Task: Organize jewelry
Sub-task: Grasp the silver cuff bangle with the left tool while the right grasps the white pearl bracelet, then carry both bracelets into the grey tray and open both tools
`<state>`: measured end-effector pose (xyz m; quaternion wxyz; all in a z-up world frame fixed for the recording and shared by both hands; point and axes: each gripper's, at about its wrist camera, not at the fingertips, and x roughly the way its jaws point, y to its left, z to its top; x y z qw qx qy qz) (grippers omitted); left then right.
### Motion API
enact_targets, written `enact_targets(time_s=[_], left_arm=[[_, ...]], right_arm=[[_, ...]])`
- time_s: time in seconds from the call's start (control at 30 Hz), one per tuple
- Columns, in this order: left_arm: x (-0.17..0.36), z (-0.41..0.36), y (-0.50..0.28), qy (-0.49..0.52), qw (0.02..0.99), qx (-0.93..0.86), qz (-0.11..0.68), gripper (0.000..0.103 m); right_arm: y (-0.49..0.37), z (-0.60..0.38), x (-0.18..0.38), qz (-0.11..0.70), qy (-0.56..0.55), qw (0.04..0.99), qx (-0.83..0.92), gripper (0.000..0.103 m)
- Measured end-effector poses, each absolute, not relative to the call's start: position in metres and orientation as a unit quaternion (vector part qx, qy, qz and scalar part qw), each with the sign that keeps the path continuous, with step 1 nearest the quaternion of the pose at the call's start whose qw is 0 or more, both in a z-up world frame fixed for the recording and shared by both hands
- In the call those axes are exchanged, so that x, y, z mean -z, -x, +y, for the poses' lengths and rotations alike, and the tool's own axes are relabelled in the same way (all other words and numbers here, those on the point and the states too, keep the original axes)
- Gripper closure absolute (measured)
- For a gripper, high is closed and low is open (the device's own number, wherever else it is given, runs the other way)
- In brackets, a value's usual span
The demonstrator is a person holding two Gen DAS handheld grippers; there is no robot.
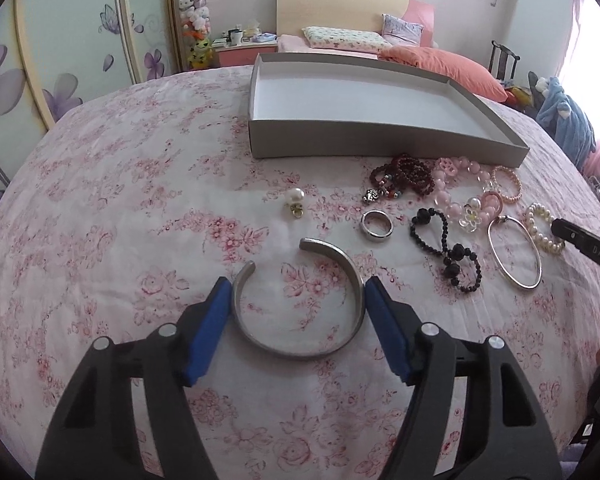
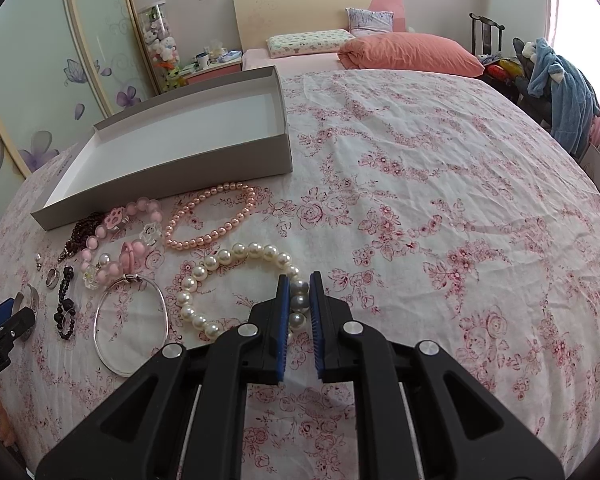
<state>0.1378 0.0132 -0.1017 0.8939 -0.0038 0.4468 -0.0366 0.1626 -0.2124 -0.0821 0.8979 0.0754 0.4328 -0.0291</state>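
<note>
Left gripper [image 1: 298, 308]: spread wide around the metal cuff [image 1: 300, 300], one blue pad just beside each flank; contact not certain, so not counted as a grip.
Metal cuff: flat on the bed cover [image 1: 140, 200], directly in front of the left gripper; opening faces away, toward the box [image 1: 256, 120] and slightly to the left; long axis runs from the closed bend nearest the gripper out to the gap.
Right gripper [image 2: 299, 298]: pressed nearly together, pinching the near right side of the white pearl bracelet [image 2: 236, 280]; two or three beads seen between the pads.
White pearl bracelet: on the bed cover, loop lying flat, long axis slanting from near left to far right; bulk of the loop to the left of the right gripper.
Nearby items: thin bangle [image 2: 132, 324] just left of the pearls; black bead strand [image 1: 448, 248], ring [image 1: 376, 226], pearl charm [image 1: 294, 200], pink and dark red bead bracelets [image 1: 440, 180] between the grippers and the box.
Box: shallow, grey outside, white inside, nothing in it; at the far side of the jewelry, near edge close to the bead pile.
Step in hand (judged): pickup stage, both pieces still on the bed, none sorted yet.
Next move calls for (judged): closing the left pads squarely on the cuff flanks, then lifting each piece clear and carrying it over the box wall.
Risk (judged): smooth cuff slipping or springing from the pads; pearls dragging the bangle.
</note>
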Motion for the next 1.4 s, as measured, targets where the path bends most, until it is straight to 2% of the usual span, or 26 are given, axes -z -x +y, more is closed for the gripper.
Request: enact_targets(time_s=[0.2, 0.3, 0.87, 1.13, 1.4], left_arm=[[0.102, 0.015, -0.141, 0.011, 0.895, 0.033, 0.446, 0.032], [0.101, 0.017, -0.142, 0.011, 0.896, 0.032, 0.443, 0.037], [0.104, 0.011, -0.143, -0.012, 0.898, 0.027, 0.440, 0.037], [0.088, 0.017, -0.130, 0.006, 0.911, 0.029, 0.411, 0.037], [0.050, 0.014, -0.104, -0.008, 0.943, 0.017, 0.331, 0.037]], right_arm=[[-0.163, -0.213, 0.081, 0.433, -0.075, 0.898, 0.029, 0.091], [-0.162, -0.212, 0.081, 0.433, -0.074, 0.898, 0.030, 0.091], [-0.162, -0.210, 0.080, 0.428, -0.078, 0.900, 0.018, 0.092], [-0.140, -0.197, 0.048, 0.361, -0.086, 0.928, -0.029, 0.092], [-0.124, -0.184, 0.014, 0.295, -0.098, 0.948, -0.071, 0.092]])
